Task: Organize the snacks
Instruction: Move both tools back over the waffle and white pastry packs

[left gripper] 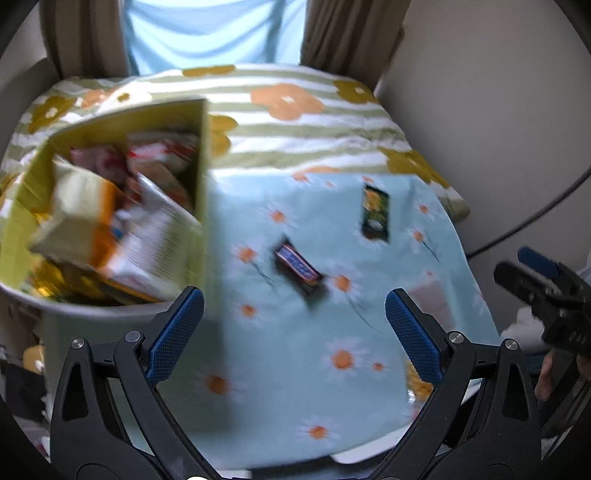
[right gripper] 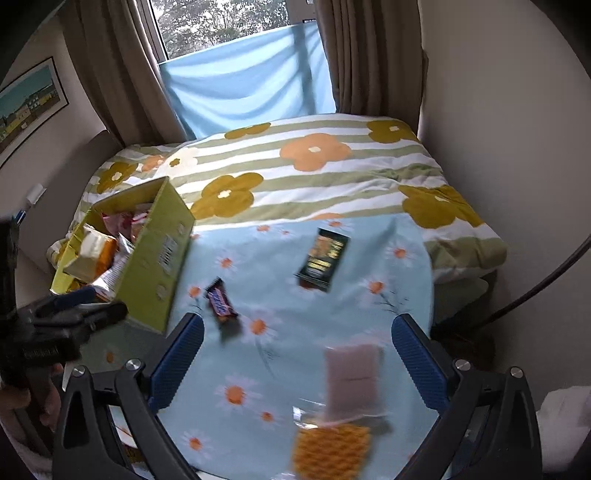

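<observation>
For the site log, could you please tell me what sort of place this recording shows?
Most likely a bedroom at home. A bed with a flowered striped duvet stands under a curtained window, a framed picture hangs on the wall, and snacks lie on a daisy cloth beside a box.

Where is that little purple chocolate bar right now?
The purple chocolate bar lies on the daisy-print cloth, just right of the yellow-green snack box and left of the dark green packet.
</observation>
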A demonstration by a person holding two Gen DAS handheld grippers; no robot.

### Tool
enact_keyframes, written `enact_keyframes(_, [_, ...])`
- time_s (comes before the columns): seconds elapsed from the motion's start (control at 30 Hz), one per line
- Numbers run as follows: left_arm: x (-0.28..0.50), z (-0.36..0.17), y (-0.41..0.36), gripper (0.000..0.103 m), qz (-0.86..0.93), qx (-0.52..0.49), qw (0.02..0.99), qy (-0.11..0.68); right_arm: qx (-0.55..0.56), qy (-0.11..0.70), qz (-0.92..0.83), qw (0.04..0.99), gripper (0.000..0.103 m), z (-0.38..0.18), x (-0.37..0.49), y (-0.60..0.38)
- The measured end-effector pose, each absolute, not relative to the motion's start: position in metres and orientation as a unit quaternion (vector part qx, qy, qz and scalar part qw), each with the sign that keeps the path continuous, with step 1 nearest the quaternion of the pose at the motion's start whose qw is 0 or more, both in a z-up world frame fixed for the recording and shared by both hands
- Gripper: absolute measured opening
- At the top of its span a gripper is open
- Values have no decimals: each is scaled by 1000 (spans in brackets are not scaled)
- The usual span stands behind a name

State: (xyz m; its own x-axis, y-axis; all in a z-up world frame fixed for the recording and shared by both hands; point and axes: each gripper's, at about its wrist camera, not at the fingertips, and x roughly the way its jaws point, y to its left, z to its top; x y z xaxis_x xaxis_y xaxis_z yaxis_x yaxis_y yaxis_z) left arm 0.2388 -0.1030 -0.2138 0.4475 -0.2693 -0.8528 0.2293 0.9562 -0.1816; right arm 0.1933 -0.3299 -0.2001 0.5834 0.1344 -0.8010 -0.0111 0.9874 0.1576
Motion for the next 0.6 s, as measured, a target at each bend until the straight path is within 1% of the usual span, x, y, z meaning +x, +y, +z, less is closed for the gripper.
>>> enact_keyframes(0.37, [188,-290,-231,98,-224,-27,769,598,86,481,44,872,101,-233,187,-384])
enact_keyframes(0.47, [180,-314,-254,98,-218,-23,759,613,86,483,40,871,101,-243,190,-390])
enact_keyframes(0.6, [179,-340,-258,98,-207,-49,748,628,92,487,37,868,101,-263,195,-400])
